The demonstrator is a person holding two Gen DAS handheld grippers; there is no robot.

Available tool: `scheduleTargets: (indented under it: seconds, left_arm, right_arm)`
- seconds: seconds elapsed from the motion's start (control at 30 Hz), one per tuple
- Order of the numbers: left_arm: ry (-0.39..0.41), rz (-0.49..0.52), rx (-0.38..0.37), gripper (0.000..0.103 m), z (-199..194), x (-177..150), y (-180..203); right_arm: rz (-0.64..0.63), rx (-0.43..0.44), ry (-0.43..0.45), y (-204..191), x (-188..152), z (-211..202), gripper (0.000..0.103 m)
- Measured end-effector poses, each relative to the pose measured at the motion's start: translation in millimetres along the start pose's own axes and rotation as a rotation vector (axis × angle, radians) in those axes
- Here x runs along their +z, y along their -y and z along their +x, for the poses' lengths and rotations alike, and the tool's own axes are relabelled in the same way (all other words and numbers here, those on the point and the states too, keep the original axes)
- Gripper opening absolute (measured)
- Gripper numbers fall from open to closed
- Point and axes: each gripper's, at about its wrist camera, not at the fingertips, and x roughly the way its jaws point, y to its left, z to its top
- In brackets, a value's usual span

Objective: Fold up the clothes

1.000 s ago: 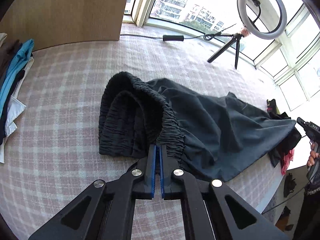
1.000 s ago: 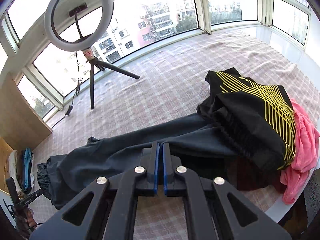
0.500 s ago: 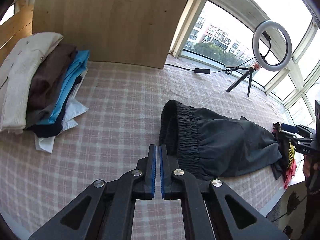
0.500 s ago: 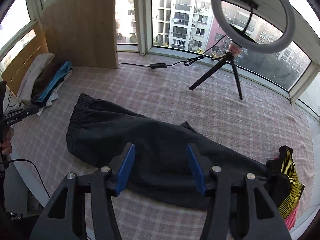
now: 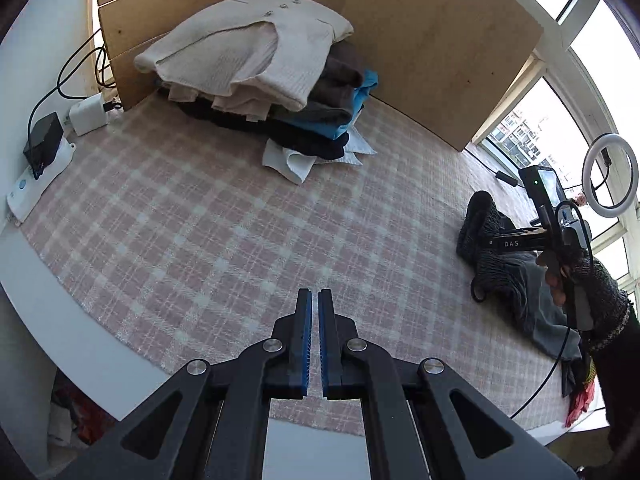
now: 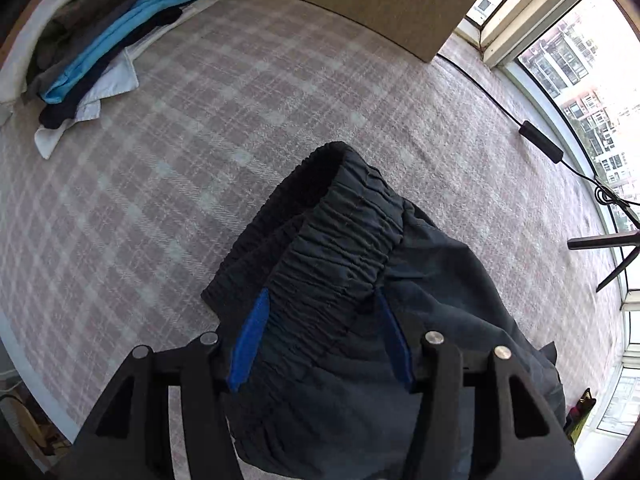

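Note:
Dark grey trousers (image 6: 360, 280) with a gathered elastic waistband lie on the pink checked cloth (image 6: 200, 140). My right gripper (image 6: 322, 300) is open, its blue pads on either side of the waistband, right over it. In the left wrist view the trousers (image 5: 516, 276) lie at the far right under the right gripper's body (image 5: 548, 216). My left gripper (image 5: 315, 296) is shut and empty, above bare cloth (image 5: 220, 220), well left of the trousers.
A stack of folded clothes (image 5: 272, 68) sits at the back against a wooden board (image 5: 420, 40). A power strip and adapters (image 5: 40, 152) lie at the left edge. A ring light on a tripod (image 5: 610, 176) stands by the window. More clothes (image 5: 580, 400) lie at the right edge.
My left gripper has let go of the waistband and swung left, away from the trousers. My right gripper has opened and moved along the trousers to the waistband.

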Motion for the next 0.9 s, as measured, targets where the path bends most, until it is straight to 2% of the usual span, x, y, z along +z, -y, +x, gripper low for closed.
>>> scheduleTargets:
  seconds: [0.07, 0.1, 0.17, 0.23, 0.27, 0.33, 0.4, 0.47, 0.5, 0.57, 0.63, 0.73, 0.83, 0.9]
  left_arm:
    - [0.002, -0.006, -0.015, 0.002, 0.7, -1.2, -3.9]
    - [0.005, -0.007, -0.023, 0.002, 1.0, -0.4, -4.3]
    - [0.008, -0.001, -0.038, 0.002, 2.9, 2.8, -1.4]
    - [0.009, 0.01, -0.052, 0.002, 5.8, 7.1, 4.5]
    - [0.009, 0.015, -0.058, 0.002, 7.3, 9.3, 7.4]
    - [0.007, 0.029, -0.067, 0.002, 10.7, 13.5, 14.0]
    - [0.007, 0.051, -0.071, 0.002, 11.9, 16.4, 20.9]
    - [0.013, 0.078, -0.067, 0.002, 11.2, 18.5, 27.0]
    - [0.018, 0.09, -0.062, 0.002, 10.4, 19.2, 29.4]
    - [0.017, 0.097, -0.061, 0.002, 10.5, 20.9, 30.9]
    - [0.014, 0.099, -0.059, 0.002, 11.3, 23.0, 31.8]
    - [0.005, 0.105, -0.051, 0.002, 13.7, 27.4, 34.4]
    - [0.004, 0.127, -0.051, 0.002, 13.3, 33.8, 43.0]
    - [0.004, 0.151, -0.056, 0.002, 13.7, 40.0, 52.7]
  right_arm:
    - [-0.009, -0.047, -0.019, -1.2, 2.6, 8.4, 0.074]
    - [-0.009, -0.062, -0.023, 0.2, 3.5, 9.5, 0.079]
    - [0.064, 0.007, -0.064, 11.5, 6.0, 6.7, 0.08]
    - [0.159, 0.128, -0.074, 22.1, 7.5, -1.0, 0.08]
    - [0.171, 0.159, -0.074, 22.0, 9.5, -2.1, 0.08]
    - [0.136, 0.117, -0.101, 12.6, 14.4, 4.8, 0.081]
    - [0.073, 0.014, -0.114, 0.7, 16.5, 18.6, 0.081]
    - [0.092, 0.058, -0.066, 5.2, 12.8, 17.7, 0.084]
    - [0.106, 0.098, -0.046, 9.3, 10.3, 16.7, 0.081]
    - [0.123, 0.152, 0.005, 19.6, 2.6, 11.0, 0.052]
    - [0.155, 0.208, 0.051, 36.5, -8.1, 0.8, 0.029]
    - [0.273, 0.362, 0.139, 76.8, -30.9, -29.9, 0.021]
    - [0.412, 0.506, 0.278, 126.3, -62.2, -85.5, 0.021]
    - [0.458, 0.524, 0.403, 154.2, -81.5, -137.4, 0.021]
